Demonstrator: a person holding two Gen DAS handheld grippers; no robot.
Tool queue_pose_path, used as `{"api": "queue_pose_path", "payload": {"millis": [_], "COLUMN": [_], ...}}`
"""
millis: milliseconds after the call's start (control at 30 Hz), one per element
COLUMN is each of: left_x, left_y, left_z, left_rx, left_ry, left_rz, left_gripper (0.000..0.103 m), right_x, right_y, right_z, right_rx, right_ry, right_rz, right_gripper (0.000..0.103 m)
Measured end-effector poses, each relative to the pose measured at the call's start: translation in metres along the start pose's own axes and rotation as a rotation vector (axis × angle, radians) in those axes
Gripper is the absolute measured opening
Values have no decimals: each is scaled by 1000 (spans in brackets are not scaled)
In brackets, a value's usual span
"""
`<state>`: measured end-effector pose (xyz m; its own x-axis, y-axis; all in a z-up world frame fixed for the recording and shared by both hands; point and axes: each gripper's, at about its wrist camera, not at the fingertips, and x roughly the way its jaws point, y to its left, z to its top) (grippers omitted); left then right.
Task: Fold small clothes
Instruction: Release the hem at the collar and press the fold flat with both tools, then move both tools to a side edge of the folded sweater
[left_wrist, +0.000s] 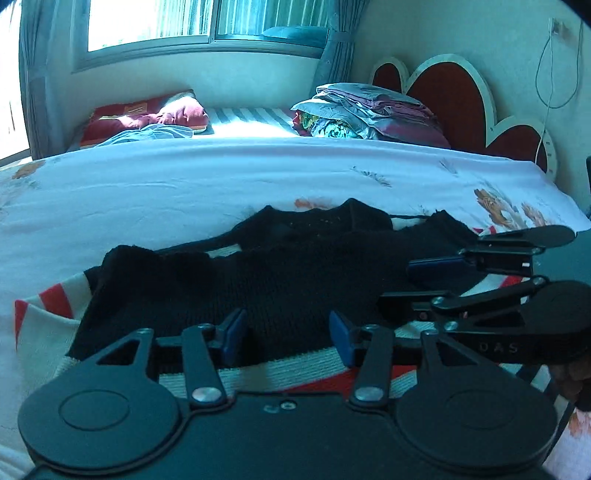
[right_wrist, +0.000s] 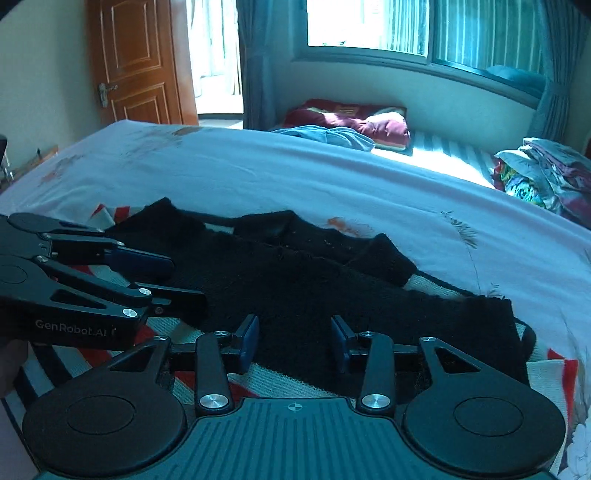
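Observation:
A small black knitted top (left_wrist: 280, 273) lies spread on a red and white striped cloth (left_wrist: 44, 317) on the bed. My left gripper (left_wrist: 288, 334) is open, its blue pads just above the top's near hem. My right gripper (left_wrist: 410, 282) shows at the right in the left wrist view, open over the top's right side. In the right wrist view the black top (right_wrist: 306, 284) lies in front of my right gripper (right_wrist: 294, 339), which is open at the near hem. My left gripper (right_wrist: 184, 282) shows at the left there, open.
The bed has a white floral sheet (left_wrist: 184, 192). A stack of folded clothes (left_wrist: 369, 114) and a dark red pillow (left_wrist: 147, 114) lie at the far side under a window. A red headboard (left_wrist: 454, 92) is at the right. A wooden door (right_wrist: 136, 62) stands beyond the bed.

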<state>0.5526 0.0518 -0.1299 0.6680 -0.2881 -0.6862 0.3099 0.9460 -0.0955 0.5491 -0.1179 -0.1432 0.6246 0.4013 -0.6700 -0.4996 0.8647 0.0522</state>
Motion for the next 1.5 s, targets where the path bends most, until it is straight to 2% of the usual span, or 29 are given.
{"api": "queue_pose_path", "payload": {"millis": [33, 100, 133, 167, 300, 367, 433, 533, 633, 700, 800, 900, 933, 1000, 1033, 1100, 1200, 1267, 1333, 1400, 1433, 1500], "left_x": [-3, -11, -16, -22, -28, -34, -43, -40, -30, -25, -33, -52, -58, -68, -70, -76, -89, -89, -81, -67, -67, -74], "left_y": [8, 33, 46, 57, 51, 39, 18, -17, -41, -45, -34, -3, 11, 26, 22, 7, -19, -43, -65, -79, -85, -85], "left_z": [-3, -12, -17, -20, -17, -12, -10, -15, -25, -32, -36, -49, -56, -64, -63, -59, -58, -62, -71, -82, -86, -85], "left_rx": [-8, -44, -62, -84, -41, -52, -43, -19, 22, 33, 18, -2, -31, -74, -40, -12, -26, -2, 35, 82, 112, 107], "left_ry": [-9, -22, -40, -49, -48, -67, -100, -71, -29, -1, -1, -1, -4, -14, -9, -12, -58, -61, -32, 36, 21, 29], "left_rz": [33, 149, 161, 173, 192, 196, 171, 79, 53, 71, 86, 210, 209, 179, 208, 247, 174, 130, 91, 101, 125, 125], "left_gripper": [51, 48, 37, 36, 39, 49, 53, 53, 56, 57, 56, 55, 56, 57, 56, 50, 52, 52, 52, 54, 53, 52], "right_x": [-1, -9, -15, -20, -34, -46, -60, -61, -53, -46, -49, -66, -75, -84, -88, -99, -117, -116, -109, -95, -89, -93], "right_y": [-5, -30, -49, -63, -77, -68, -52, -13, 15, 26, 21, -9, -20, -30, -29, -19, 7, 32, 57, 72, 76, 77], "right_z": [-5, -13, -22, -29, -32, -26, -22, -21, -23, -28, -36, -51, -62, -72, -72, -67, -60, -60, -66, -77, -83, -85], "right_rx": [-19, 1, 33, 44, 64, 87, 118, 82, 62, 39, 13, 78, 113, 148, 143, 127, 131, 106, 49, 26, 22, 28], "right_ry": [8, 16, 39, 46, 52, 5, -34, -42, -22, 14, 37, 53, 57, 63, 61, 29, -40, -27, 3, 83, 100, 93], "right_rz": [-27, -172, -290, -320, -311, -325, -244, -146, -94, -77, -102, -226, -240, -229, -225, -239, -162, -104, -88, -111, -127, -132], "right_gripper": [41, 41, 41, 41, 41, 41, 41, 41, 41, 41, 41, 41, 50, 54, 54, 54, 54, 54, 54, 54, 54, 54]}}
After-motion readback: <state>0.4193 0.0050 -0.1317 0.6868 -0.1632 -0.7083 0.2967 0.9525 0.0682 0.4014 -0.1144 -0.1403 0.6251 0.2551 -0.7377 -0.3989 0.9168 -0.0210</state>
